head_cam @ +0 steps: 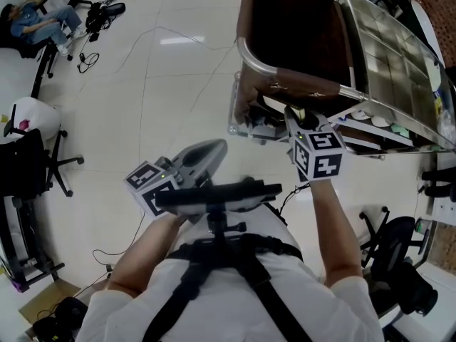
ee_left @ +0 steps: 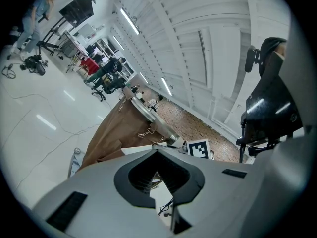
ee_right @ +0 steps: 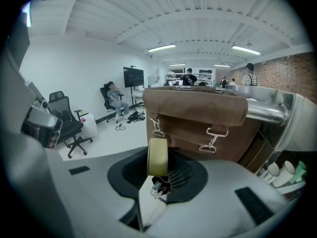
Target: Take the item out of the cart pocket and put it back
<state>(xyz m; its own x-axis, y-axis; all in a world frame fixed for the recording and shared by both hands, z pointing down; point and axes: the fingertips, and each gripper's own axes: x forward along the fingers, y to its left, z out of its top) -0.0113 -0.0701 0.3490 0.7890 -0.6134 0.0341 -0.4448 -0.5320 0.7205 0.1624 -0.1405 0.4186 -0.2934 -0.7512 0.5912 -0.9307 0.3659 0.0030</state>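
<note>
Seen from the head camera, the right tongs (head_cam: pixel 294 117) reach out to the near end of the cart (head_cam: pixel 399 45), just at the flap of the brown pocket (head_cam: pixel 299 84) that hangs from its rail. The left tongs (head_cam: pixel 216 148) sit well back, close to the person's chest and away from the cart.

Along the left tongs' own view, the jaws stand slightly apart with nothing between them; only floor and a loose cable show through the gap. The brown pocket lies ahead and to the left, and the right tongs' marker cube (ee_left: pixel 199 148) shows beyond it.

Along the right tongs' own view, the jaws are partly closed on a flat, olive-yellow pad (ee_right: pixel 158 155). It is pinched at its lower edge and stands upright. The pad is outside the pocket and in front of it, with two metal clips (ee_right: pixel 210 139) on the flap just behind.

With the pad out and the tongs aimed at the pocket, this looks like the return leg, though the very end of the take-out cannot be ruled out. Next, the pad's top edge must be lined up with the pocket's mouth under the flap. It should then be slid in without catching on the clips, and let go only once it is seated.
</note>
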